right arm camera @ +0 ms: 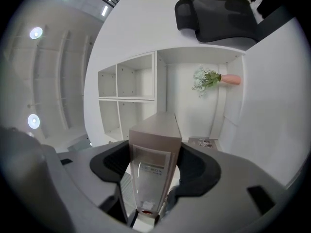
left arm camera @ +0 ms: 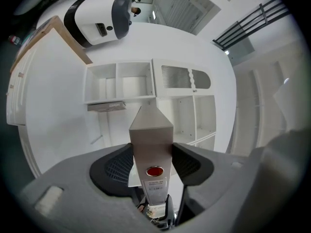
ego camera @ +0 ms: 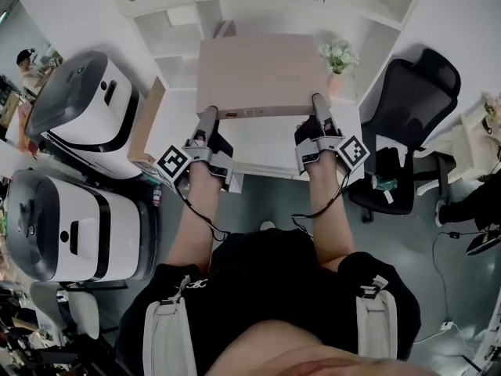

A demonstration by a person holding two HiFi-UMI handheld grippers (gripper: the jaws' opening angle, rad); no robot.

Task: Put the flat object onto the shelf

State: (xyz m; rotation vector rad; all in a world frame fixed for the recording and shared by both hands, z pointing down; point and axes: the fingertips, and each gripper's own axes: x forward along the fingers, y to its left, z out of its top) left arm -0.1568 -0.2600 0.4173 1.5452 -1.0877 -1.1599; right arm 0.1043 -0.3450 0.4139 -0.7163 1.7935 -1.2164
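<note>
A flat tan box (ego camera: 262, 75) is held level in front of the white shelf unit (ego camera: 180, 22). My left gripper (ego camera: 210, 121) is shut on the box's near left corner, and my right gripper (ego camera: 319, 108) is shut on its near right corner. In the left gripper view the box's narrow edge (left arm camera: 150, 144), with a red dot and a label, fills the gap between the jaws. The right gripper view shows the same box (right arm camera: 154, 152) end-on between the jaws, with a clear label pocket. Open shelf compartments (right arm camera: 127, 89) lie beyond it.
A pink vase of small flowers (ego camera: 338, 59) stands just right of the box. A black office chair (ego camera: 407, 124) is at the right. Two large white machines (ego camera: 86, 108) sit at the left, with a wooden board (ego camera: 146, 122) leaning between them and the shelf.
</note>
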